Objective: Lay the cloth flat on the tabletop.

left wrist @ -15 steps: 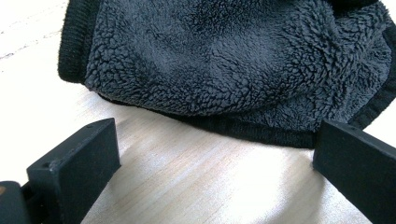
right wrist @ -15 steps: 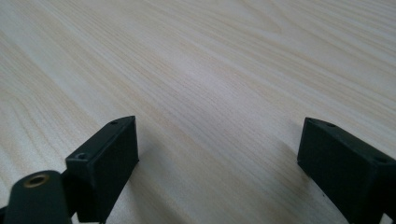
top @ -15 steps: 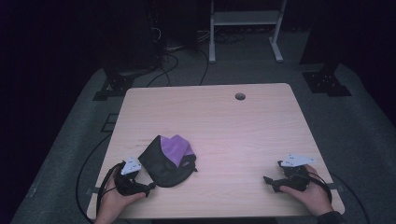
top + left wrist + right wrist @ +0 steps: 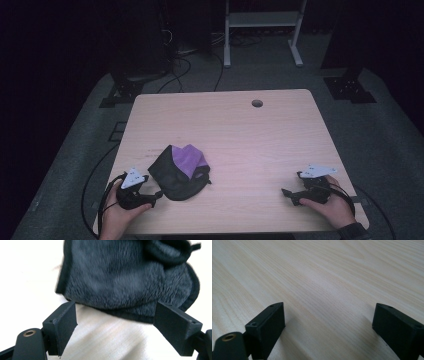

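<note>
Little has moved since the earlier frame: the dark fleece cloth point(image 4: 179, 172) (purple lining turned up) lies where it lay, bunched at the near left of the counter point(image 4: 260, 145). The left claw point(image 4: 154, 196) sits just beside its near edge, jaws spread and empty. The right claw point(image 4: 287, 193), well apart at the right, gapes over bare wood. The approach seems in hand; next, probably, closing on the hem.

Pale wooden desk point(image 4: 280, 150) on grey carpet point(image 4: 390, 150), cables point(image 4: 190, 65) trailing behind, a white shelf frame point(image 4: 262, 20) in the dark.
</note>
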Available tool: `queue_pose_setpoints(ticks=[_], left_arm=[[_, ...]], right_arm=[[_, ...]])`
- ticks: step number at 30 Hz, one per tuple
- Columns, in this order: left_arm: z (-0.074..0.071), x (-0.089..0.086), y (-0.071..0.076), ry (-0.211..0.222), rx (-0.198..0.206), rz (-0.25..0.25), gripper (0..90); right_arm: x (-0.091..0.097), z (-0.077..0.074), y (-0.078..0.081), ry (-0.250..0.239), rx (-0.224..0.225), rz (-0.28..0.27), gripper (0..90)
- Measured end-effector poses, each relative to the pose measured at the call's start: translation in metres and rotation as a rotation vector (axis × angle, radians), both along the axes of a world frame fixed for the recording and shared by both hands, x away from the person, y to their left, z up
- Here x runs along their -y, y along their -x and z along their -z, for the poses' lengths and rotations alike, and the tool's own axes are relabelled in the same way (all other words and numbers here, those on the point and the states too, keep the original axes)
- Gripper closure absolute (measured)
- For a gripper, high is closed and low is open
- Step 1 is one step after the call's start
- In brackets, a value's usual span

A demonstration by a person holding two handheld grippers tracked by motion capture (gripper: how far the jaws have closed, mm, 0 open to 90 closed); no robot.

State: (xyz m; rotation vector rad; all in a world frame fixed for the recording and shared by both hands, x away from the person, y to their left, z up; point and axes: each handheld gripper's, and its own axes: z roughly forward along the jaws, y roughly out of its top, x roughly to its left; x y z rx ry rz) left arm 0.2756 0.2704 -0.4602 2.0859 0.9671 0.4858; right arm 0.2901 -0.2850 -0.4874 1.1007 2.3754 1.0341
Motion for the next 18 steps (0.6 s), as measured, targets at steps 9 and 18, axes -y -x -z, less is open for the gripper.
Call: queue_pose_setpoints(ticks=[9, 18], left_arm=[[-0.016, 0.015, -0.004, 0.027, 0.019, 0.057, 14.9], [-0.018, 0.041, -0.015, 0.017, 0.018, 0.112, 13.7]], right_arm=[[-0.001, 0.000, -0.001, -0.001, 0.001, 0.002, 9.7], [-0.001, 0.000, -0.001, -0.001, 0.001, 0.003, 9.7]])
